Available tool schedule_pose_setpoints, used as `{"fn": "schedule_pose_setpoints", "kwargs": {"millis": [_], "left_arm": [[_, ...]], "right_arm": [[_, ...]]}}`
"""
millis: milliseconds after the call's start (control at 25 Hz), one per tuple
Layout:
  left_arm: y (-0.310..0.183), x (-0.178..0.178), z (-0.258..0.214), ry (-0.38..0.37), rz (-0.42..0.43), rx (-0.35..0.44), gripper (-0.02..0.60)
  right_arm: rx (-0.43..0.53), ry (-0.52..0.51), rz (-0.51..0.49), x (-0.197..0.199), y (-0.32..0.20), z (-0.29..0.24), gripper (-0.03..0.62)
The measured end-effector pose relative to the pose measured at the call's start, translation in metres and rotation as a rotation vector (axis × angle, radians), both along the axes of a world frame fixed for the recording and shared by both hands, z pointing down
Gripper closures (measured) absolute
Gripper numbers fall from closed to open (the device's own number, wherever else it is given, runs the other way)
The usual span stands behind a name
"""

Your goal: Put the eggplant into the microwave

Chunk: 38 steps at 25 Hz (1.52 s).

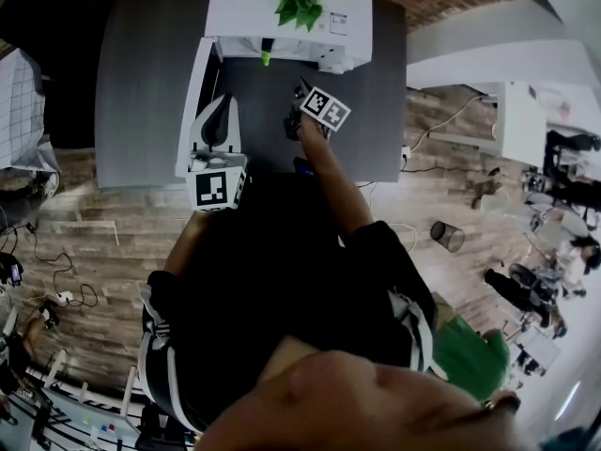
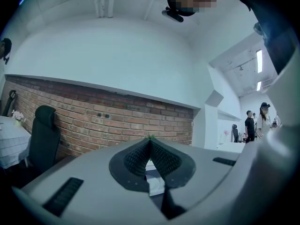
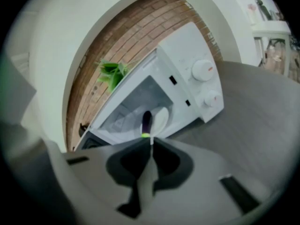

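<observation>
Eggplant: slim, glossy dark purple body with a bright green cap; smooth skin.
Eggplant's place: just past the tips of the right gripper, green end towards them, purple end pointing deeper in. It lies in the mouth of the microwave, apart from the pads.
Right gripper: clenched, its dark ribbed pads pressed together with nothing between them, tilted down at the opening.
Left gripper: pads likewise pressed tip to tip, nothing seen pinched. It is held level, facing a rough red brick wall.
Microwave: boxy white casing, pale cavity, two round white knobs on the panel to the right of the right gripper's tips.
Door: swung wide open, standing just beside the left gripper.
Cavity contents: the eggplant, and beside it a pale rounded shape that I cannot identify.
Plant: jagged green leaves, on the microwave's top.
Table: flat matte grey, under both grippers.
</observation>
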State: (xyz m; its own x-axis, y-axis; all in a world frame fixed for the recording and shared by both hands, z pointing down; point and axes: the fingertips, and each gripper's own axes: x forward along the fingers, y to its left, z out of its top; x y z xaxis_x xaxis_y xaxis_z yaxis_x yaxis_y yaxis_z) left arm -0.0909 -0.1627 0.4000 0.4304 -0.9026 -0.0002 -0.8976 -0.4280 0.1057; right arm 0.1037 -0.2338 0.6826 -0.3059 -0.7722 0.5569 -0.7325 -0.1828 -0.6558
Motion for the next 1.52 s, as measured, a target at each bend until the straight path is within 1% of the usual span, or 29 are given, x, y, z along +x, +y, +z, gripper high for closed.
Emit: {"fn": "schedule_pose_setpoints", "kwargs": {"millis": [160,280,560,800,1000,1320,1520], "left_arm": [[0.005,0.001,0.005,0.002,0.01,-0.008,0.548],[0.008,0.004,0.01,-0.016,0.019,-0.013,0.548],[0.012,0.008,0.011,-0.011,0.034,-0.019,0.548],[0.012,0.009,0.015,-0.014,0.04,-0.028,0.548],[0.009,0.008,0.019,-0.017,0.041,-0.029,0.548],[0.004,0.008,0.022,-0.027,0.042,-0.026,0.548],[0.004,0.015,0.023,-0.03,0.063,-0.022,0.548]], "right_arm": [[0.053,0.082,-0.031,0.002,0.013,-0.022,0.554],[0.072,0.139,-0.057,0.003,0.025,-0.036,0.556],[0.152,0.233,-0.096,0.003,0.045,-0.076,0.556],[0.239,0.317,-0.139,-0.005,0.059,-0.115,0.556],[0.318,0.388,-0.185,-0.02,0.073,-0.149,0.554],[0.429,0.459,-0.241,-0.043,0.1,-0.196,0.554],[0.498,0.465,-0.249,-0.05,0.107,-0.221,0.554]]}}
